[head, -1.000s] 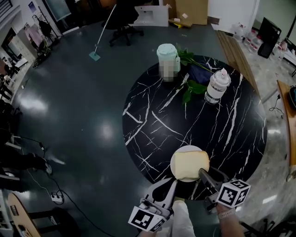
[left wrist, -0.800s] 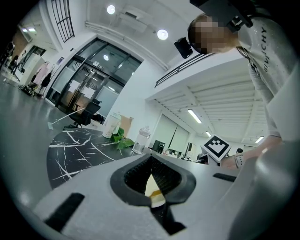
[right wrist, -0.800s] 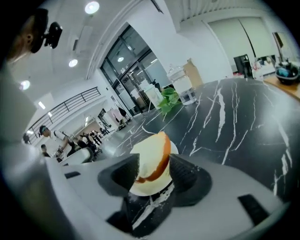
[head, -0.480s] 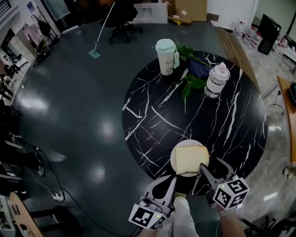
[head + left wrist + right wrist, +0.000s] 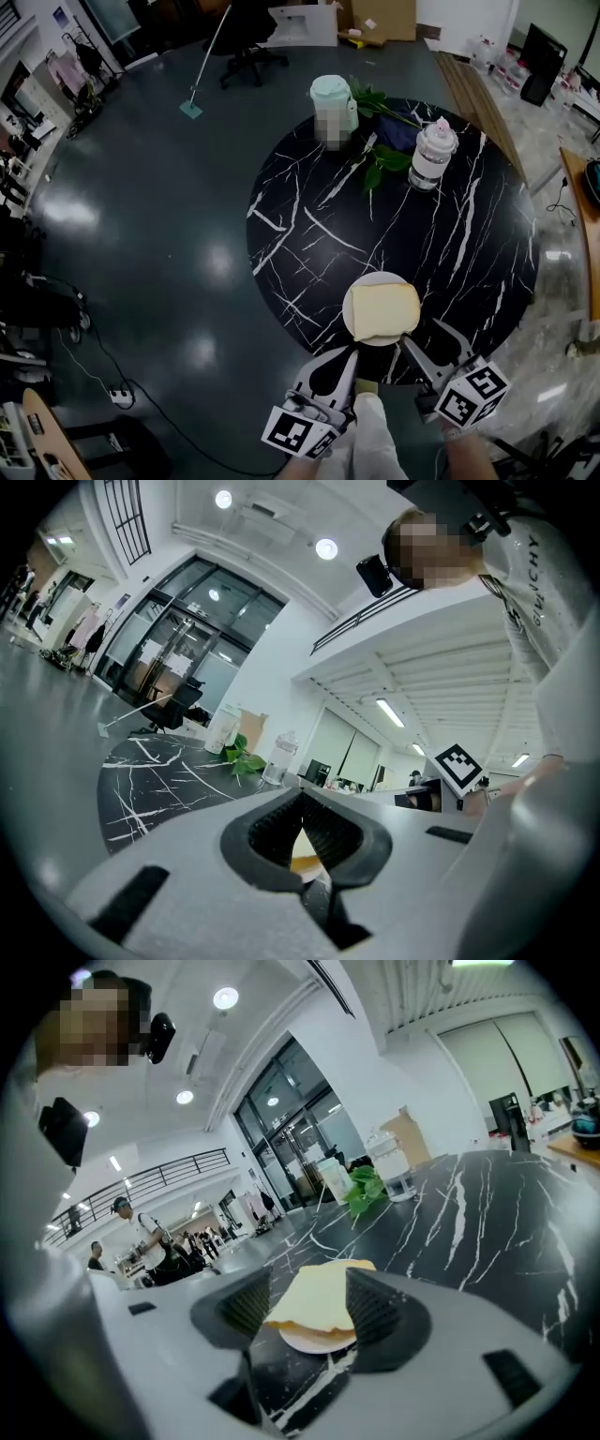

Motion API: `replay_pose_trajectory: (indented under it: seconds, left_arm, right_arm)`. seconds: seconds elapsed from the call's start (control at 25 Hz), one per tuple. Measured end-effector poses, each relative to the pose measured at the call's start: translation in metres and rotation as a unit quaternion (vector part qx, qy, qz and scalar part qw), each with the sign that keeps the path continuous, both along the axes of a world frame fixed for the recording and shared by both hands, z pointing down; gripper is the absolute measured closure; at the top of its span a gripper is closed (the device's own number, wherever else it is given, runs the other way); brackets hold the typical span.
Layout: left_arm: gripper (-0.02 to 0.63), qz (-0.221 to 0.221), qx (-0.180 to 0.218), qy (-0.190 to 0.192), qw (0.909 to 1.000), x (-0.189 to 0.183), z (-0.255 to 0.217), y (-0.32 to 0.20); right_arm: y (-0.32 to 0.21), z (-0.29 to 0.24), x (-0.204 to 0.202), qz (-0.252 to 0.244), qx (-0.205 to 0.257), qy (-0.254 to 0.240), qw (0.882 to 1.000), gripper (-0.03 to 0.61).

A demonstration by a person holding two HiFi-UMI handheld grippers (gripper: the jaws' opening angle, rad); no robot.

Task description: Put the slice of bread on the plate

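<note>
Finds the slice of bread (image 5: 384, 310) lying flat on the white plate (image 5: 375, 278), at six o'clock on the round black surface (image 5: 309, 234), close to the near rim. Reads as a task done, or as good as done. Covers most of the plate, with one side reaching the plate's edge toward three o'clock, perhaps a little over it.

Shows the right gripper (image 5: 422, 333) at about five o'clock from the plate, jaws wide apart and empty, the slice in line with the gap but beyond the pads and untouched. Shows the left gripper (image 5: 352, 356) at about seven o'clock from the plate, jaws together on nothing.

Worth fearing from here: a clip of the plate. Takes only a careless swing or a forward drift of either tool, both just beside it, to shove or spin the plate. Could hook the plate's rim with a jaw on the way back and pull it toward the drop at six o'clock. Could also catch the slice's edge with an open right jaw and drag it half off the plate, undoing the placement. Poses little threat to the pale green cup (image 5: 330, 94) at twelve o'clock, or to the clear bottle (image 5: 431, 155) and leaves (image 5: 380, 161) near one o'clock, all well apart from the grippers. Calls, by this judgement, for a straight pull back and up, with no sideways sweep.
</note>
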State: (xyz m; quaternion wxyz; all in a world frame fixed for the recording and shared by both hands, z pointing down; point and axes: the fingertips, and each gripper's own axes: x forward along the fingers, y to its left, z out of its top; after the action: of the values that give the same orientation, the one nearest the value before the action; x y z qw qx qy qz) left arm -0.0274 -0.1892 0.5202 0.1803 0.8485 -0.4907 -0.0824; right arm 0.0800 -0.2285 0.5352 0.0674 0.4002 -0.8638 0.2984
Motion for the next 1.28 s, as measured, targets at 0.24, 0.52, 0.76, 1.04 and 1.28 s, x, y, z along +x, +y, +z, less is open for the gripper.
replay_pose_trajectory:
  seconds: [0.24, 0.52, 0.76, 1.04, 1.28]
  left_arm:
    - [0.606, 0.007, 0.001, -0.003, 1.0, 0.007, -0.008, 0.006]
    - [0.606, 0.027, 0.008, -0.008, 0.9996, 0.019, -0.027, 0.014]
    - [0.606, 0.053, 0.011, -0.014, 0.9984, 0.03, -0.05, 0.027]
    - [0.606, 0.067, 0.008, -0.002, 0.9977, 0.04, -0.068, 0.043]
    - [0.606, 0.072, 0.012, -0.005, 0.9973, 0.042, -0.083, 0.051]
  right_arm:
    - [0.023, -0.02, -0.01, -0.034, 0.016, -0.031, 0.999, 0.356]
    - [0.057, -0.039, -0.015, -0.076, 0.04, 0.003, 0.996, 0.523]
    - [0.08, -0.065, -0.016, -0.096, 0.074, 0.042, 0.992, 0.539]
    - [0.096, -0.081, -0.014, -0.109, 0.078, 0.039, 0.99, 0.56]
    - [0.102, -0.093, -0.012, -0.109, 0.087, 0.055, 0.989, 0.568]
